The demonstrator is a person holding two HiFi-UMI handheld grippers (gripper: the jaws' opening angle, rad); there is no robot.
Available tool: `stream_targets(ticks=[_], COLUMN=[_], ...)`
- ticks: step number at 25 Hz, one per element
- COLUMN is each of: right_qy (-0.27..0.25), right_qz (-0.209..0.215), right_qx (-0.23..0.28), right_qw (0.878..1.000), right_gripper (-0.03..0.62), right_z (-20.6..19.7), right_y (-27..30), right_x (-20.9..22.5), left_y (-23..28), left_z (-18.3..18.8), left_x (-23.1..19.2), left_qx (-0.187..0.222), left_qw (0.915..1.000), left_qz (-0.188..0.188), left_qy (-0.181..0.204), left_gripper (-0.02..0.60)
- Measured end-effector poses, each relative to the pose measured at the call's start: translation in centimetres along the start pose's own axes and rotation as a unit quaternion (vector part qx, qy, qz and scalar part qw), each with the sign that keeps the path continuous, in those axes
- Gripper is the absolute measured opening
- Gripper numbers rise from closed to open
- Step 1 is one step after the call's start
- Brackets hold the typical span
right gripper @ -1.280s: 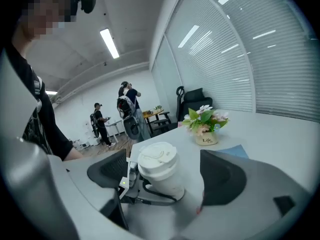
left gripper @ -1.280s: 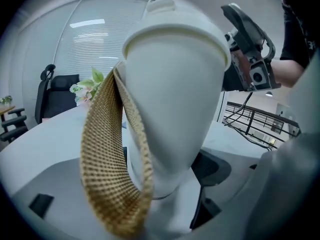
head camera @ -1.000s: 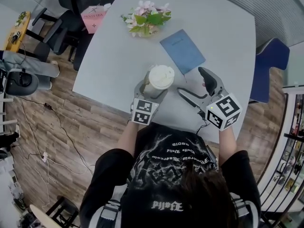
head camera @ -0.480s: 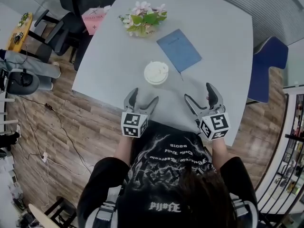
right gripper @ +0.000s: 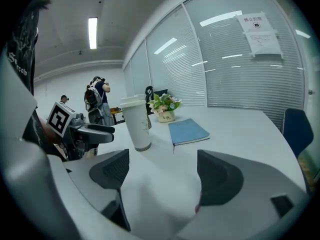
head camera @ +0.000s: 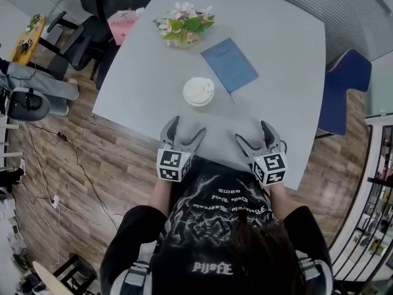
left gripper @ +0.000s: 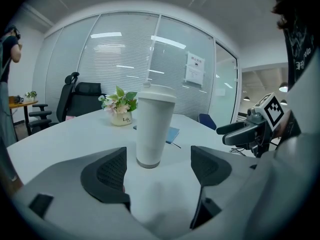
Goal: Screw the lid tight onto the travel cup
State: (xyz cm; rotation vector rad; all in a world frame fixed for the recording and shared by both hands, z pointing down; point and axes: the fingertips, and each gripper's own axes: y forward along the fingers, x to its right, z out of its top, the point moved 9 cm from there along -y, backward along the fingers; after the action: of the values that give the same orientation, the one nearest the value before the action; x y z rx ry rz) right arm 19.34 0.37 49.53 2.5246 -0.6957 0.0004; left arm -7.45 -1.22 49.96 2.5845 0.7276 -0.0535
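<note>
The white travel cup [head camera: 198, 91] stands upright on the grey table [head camera: 276, 54] with its white lid [left gripper: 156, 92] on top, and nothing touches it. My left gripper [head camera: 185, 128] hovers open at the near table edge, a short way in front of the cup [left gripper: 154, 126], which shows beyond its empty jaws. To the right, my right gripper [head camera: 253, 134] is also open and empty. It points past the cup [right gripper: 136, 123], which lies to the left of its jaws. Each gripper shows in the other's view: right gripper [left gripper: 245, 132], left gripper [right gripper: 85, 131].
A blue notebook [head camera: 230, 64] lies behind and right of the cup. A flower pot [head camera: 184, 28] sits at the far side, with a pink card [head camera: 123, 22] beside it. A blue chair [head camera: 345, 91] stands right of the table and dark office chairs [head camera: 73, 39] stand left.
A second ago the left gripper was closed around the cup. It has let go and drawn back to the near edge. The right gripper has also pulled back and lower.
</note>
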Motion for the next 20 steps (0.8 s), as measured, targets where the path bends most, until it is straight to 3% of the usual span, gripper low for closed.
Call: stream_targets(ticks=[4, 6, 8, 10, 13, 16, 20], right_qy=[-0.006, -0.005, -0.006, -0.01, -0.014, -0.021, -0.033], right_qz=[-0.004, -0.014, -0.021, -0.027, -0.043, -0.054, -0.031], right_qx=[0.019, 0.033, 0.039, 0.039, 0.039, 0.039, 0.026], right_qw=[1.0, 0.999, 0.999, 0.999, 0.998, 0.998, 0.999], right_gripper=[0.395, 0.317, 0.261, 0.202, 0.098, 0.02, 0.008], right_z=[0.7, 1.1, 1.3, 1.4, 1.4, 1.7, 1.9], right_y=[0.1, 0.0, -0.1, -0.1, 0.0, -0.2, 0.2], right_x=[-0.2, -0.4, -0.7, -1.0, -1.1, -1.5, -2.2], left_y=[-0.3, -0.5, -0.8, -1.1, -1.3, -1.3, -1.2], left_z=[0.6, 0.7, 0.9, 1.1, 1.3, 1.2, 1.4], left_x=[0.0, 0.0, 0.0, -0.1, -0.3, -0.1, 0.2], left_qx=[0.015, 0.019, 0.022, 0.03, 0.044, 0.042, 0.032], left_qw=[0.9998, 0.9996, 0.9995, 0.9991, 0.9974, 0.9976, 0.9988], left_qz=[0.013, 0.02, 0.019, 0.024, 0.045, 0.042, 0.026], left_qy=[0.0, -0.002, -0.009, -0.018, -0.035, -0.034, -0.025], left_gripper=[0.394, 0.317, 0.292, 0.228, 0.062, 0.04, 0.021])
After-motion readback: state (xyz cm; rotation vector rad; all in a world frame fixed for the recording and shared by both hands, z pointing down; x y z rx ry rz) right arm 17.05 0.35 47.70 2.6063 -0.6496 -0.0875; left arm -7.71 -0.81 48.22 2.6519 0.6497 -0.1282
